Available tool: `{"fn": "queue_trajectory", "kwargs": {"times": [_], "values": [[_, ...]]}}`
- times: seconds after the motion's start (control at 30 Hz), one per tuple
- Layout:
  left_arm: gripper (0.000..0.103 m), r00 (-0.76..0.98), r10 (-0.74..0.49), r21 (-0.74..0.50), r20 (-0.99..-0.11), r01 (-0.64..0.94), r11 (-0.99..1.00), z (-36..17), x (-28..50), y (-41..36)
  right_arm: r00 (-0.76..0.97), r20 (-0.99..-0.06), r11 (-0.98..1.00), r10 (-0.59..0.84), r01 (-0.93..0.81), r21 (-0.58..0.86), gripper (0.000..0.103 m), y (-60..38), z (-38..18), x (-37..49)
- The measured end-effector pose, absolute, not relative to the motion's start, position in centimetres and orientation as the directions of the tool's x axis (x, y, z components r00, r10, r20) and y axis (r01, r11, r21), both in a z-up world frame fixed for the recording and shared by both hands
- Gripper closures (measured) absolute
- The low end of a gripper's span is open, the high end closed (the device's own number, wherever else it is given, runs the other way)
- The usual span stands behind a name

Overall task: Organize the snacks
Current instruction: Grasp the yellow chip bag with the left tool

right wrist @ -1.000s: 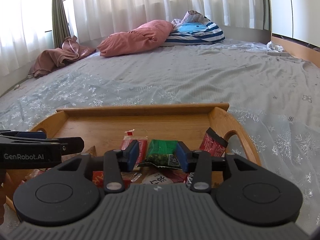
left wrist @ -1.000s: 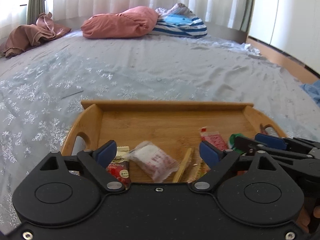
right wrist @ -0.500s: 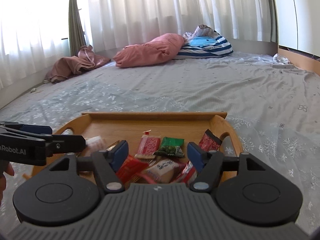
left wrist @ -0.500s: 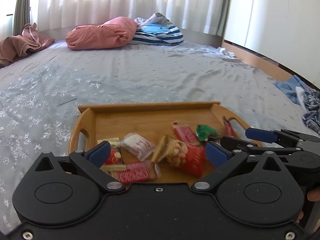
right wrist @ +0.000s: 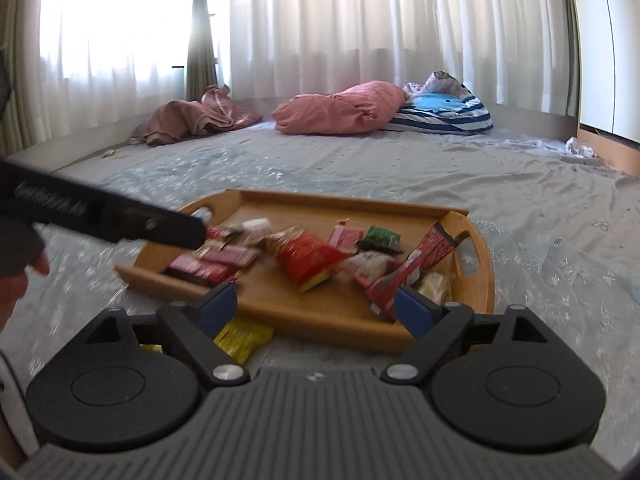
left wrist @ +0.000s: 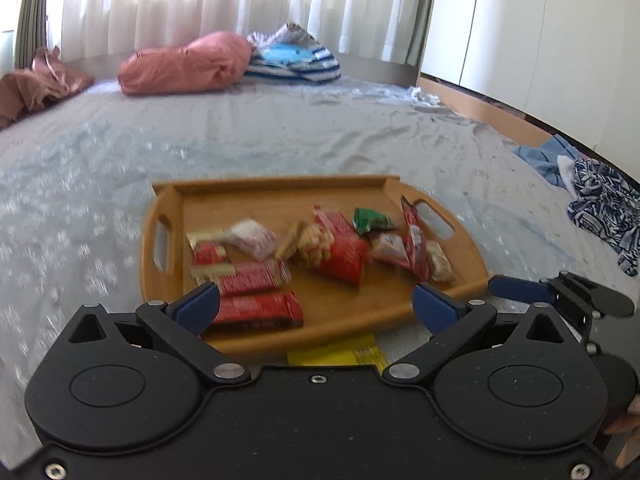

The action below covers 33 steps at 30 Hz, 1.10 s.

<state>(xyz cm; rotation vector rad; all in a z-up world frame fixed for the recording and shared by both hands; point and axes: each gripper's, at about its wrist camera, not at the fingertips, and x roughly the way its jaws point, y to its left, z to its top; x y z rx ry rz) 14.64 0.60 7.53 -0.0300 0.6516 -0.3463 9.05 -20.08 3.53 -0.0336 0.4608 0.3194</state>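
Several snack packets lie in a wooden tray (left wrist: 456, 280) on the bedspread (left wrist: 280, 136): two red bars (left wrist: 256, 308), a clear pouch (left wrist: 252, 238), a red bag (right wrist: 310, 258) and a green packet (left wrist: 372, 220). A yellow packet (left wrist: 340, 354) lies outside, touching the tray's near rim, half hidden by the left gripper (left wrist: 316, 306). Motion blur makes the wrapper print unreadable. Both the left gripper and the right gripper (right wrist: 316, 306) are spread wide, grasping nothing. The left one's side carries blurred white lettering.
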Motion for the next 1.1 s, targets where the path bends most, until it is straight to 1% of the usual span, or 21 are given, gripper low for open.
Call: {"fn": "queue_trajectory", "kwargs": {"times": [0.1,0.27,0.4,0.53,0.67,0.73,0.8,0.87,0.9,1.0,1.1], "values": [[0.0,0.704,-0.335,-0.153,-0.626,0.31,0.938,6.7,14.5,0.3,0.845,-0.443,0.946,0.301,-0.323,0.026,0.007,-19.7,3.0,7.3],[0.0,0.682,-0.332,-0.132,-0.651,0.328,0.935,5.6,14.2,-0.9,0.844,-0.437,0.94,0.311,-0.342,0.009,0.001,-18.9,2.2,4.4],[0.0,0.658,-0.339,-0.13,-0.672,0.346,0.929,5.0,14.5,-2.2,0.839,-0.439,0.931,0.322,-0.365,-0.016,0.0,-17.9,1.6,2.7],[0.0,0.613,-0.324,-0.135,-0.721,0.334,0.933,3.9,15.5,-3.1,0.834,-0.441,0.921,0.331,-0.387,-0.04,0.0,-16.8,1.1,1.7],[0.002,0.584,-0.313,-0.141,-0.749,0.322,0.936,3.1,16.2,-3.4,0.831,-0.443,0.913,0.337,-0.403,-0.06,0.0,-15.7,0.5,1.1],[0.008,0.571,-0.307,-0.142,-0.761,0.316,0.938,2.8,16.4,-3.5,0.827,-0.447,0.91,0.342,-0.411,-0.063,0.0,-15.3,0.3,1.0],[0.022,0.555,-0.3,-0.14,-0.776,0.312,0.94,2.4,16.6,-3.7,0.824,-0.448,0.907,0.347,-0.417,-0.063,0.0,-15.0,0.1,1.0],[0.029,0.545,-0.295,-0.138,-0.785,0.312,0.94,2.1,16.6,-3.9,0.821,-0.45,0.904,0.352,-0.422,-0.063,0.0,-14.9,0.0,1.1],[0.036,0.542,-0.296,-0.137,-0.787,0.313,0.94,2.0,16.6,-3.9,0.82,-0.45,0.904,0.353,-0.423,-0.063,0.0,-14.8,0.0,1.2],[0.044,0.549,-0.286,-0.122,-0.786,0.316,0.941,2.0,16.4,-4.0,0.818,-0.452,0.903,0.355,-0.425,-0.059,0.0,-14.7,0.0,1.3],[0.048,0.558,-0.288,-0.122,-0.778,0.316,0.941,2.4,16.1,-3.9,0.815,-0.457,0.905,0.357,-0.422,-0.047,0.0,-14.8,-0.1,1.6]]}}
